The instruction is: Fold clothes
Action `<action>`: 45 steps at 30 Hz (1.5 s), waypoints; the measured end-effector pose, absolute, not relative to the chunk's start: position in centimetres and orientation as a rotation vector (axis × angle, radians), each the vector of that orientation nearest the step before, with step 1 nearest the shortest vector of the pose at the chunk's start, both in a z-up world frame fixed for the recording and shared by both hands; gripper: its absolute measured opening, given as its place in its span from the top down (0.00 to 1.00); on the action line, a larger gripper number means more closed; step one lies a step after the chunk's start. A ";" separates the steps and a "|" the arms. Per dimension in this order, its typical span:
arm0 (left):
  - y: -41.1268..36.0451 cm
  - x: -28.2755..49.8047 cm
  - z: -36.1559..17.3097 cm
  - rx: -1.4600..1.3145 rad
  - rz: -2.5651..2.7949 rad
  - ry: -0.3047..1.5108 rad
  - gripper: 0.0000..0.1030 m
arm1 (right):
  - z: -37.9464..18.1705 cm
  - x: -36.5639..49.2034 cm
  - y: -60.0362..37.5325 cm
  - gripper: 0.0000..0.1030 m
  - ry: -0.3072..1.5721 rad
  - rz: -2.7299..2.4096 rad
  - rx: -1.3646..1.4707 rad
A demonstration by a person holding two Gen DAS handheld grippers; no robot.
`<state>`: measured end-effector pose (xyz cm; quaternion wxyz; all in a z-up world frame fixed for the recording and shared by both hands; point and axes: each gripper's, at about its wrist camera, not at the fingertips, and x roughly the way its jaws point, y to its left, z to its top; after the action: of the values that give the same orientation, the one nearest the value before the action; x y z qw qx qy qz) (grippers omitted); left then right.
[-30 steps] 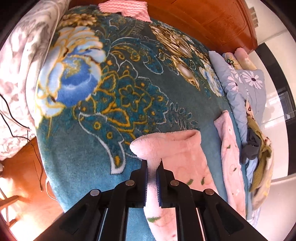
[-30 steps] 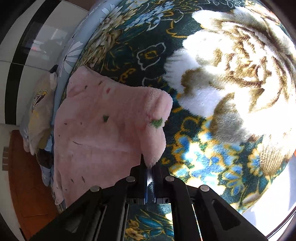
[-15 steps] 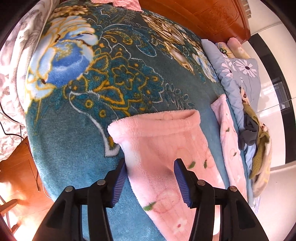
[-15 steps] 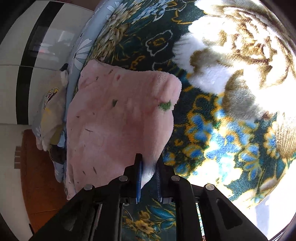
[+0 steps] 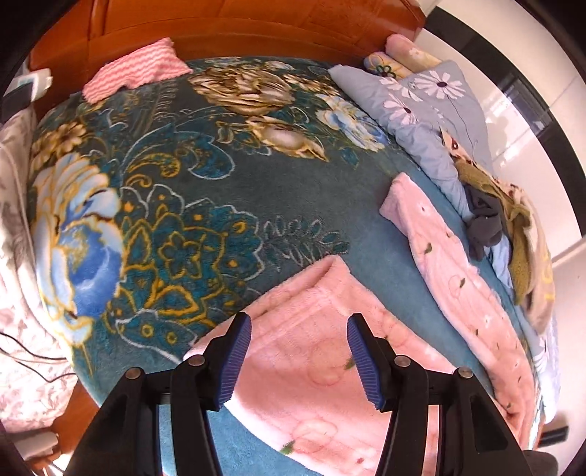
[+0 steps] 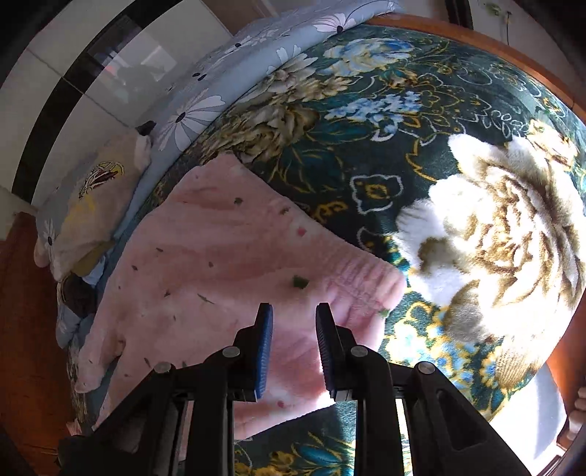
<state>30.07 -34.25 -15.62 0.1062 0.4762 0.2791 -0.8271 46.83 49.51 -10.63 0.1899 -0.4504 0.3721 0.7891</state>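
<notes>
A pink fleece garment (image 5: 322, 351) with small leaf prints lies flat on the teal floral blanket (image 5: 205, 205). In the left wrist view one folded end lies under my left gripper (image 5: 298, 351), and a second long pink part (image 5: 450, 263) stretches to the right. My left gripper is open wide, empty, just above the cloth. In the right wrist view the same pink garment (image 6: 219, 263) spreads out on the blanket (image 6: 457, 205). My right gripper (image 6: 294, 344) is open, empty, over the garment's near edge.
A blue daisy-print quilt (image 5: 428, 106) and a heap of dark and olive clothes (image 5: 490, 216) lie along the bed's far side. A pink striped cloth (image 5: 135, 69) lies by the wooden headboard (image 5: 256, 25). A cream pillow (image 6: 91, 205) shows in the right wrist view.
Both grippers were shut on the pink garment's edge a second ago. The left opened first, then the right. Both have let go and drawn back, and the cloth lies flat.
</notes>
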 end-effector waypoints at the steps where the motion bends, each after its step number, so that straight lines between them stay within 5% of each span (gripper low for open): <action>1: -33.8 29.5 -15.9 1.427 -2.438 0.787 0.40 | -10.7 45.0 48.0 0.68 1.033 2.261 -1.316; 9: -30.9 26.1 -17.2 1.551 -2.533 0.501 0.39 | -12.6 33.2 34.0 0.55 0.973 2.494 -1.630; 14: -30.3 24.3 -18.2 1.639 -2.590 0.323 0.39 | -12.5 29.6 28.4 0.55 0.743 2.602 -1.747; 19: -30.4 23.7 -18.9 1.767 -2.678 0.419 0.39 | -12.9 28.9 26.8 0.55 0.591 2.610 -1.794; 36: -32.4 23.1 -19.2 2.005 -2.757 0.751 0.41 | -15.0 30.0 30.1 0.55 0.766 2.371 -1.783; 44: -33.1 24.1 -19.0 1.977 -2.782 0.713 0.59 | -14.9 30.0 29.4 0.55 0.673 2.381 -1.808; 45: -33.1 24.1 -18.8 1.938 -2.802 0.724 0.71 | -15.0 30.0 29.3 0.55 0.677 2.376 -1.814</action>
<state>24.10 -33.11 -18.85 -0.1699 0.5484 0.2050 -0.7927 29.96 29.31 -14.98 0.0380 -0.5914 0.2207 0.7746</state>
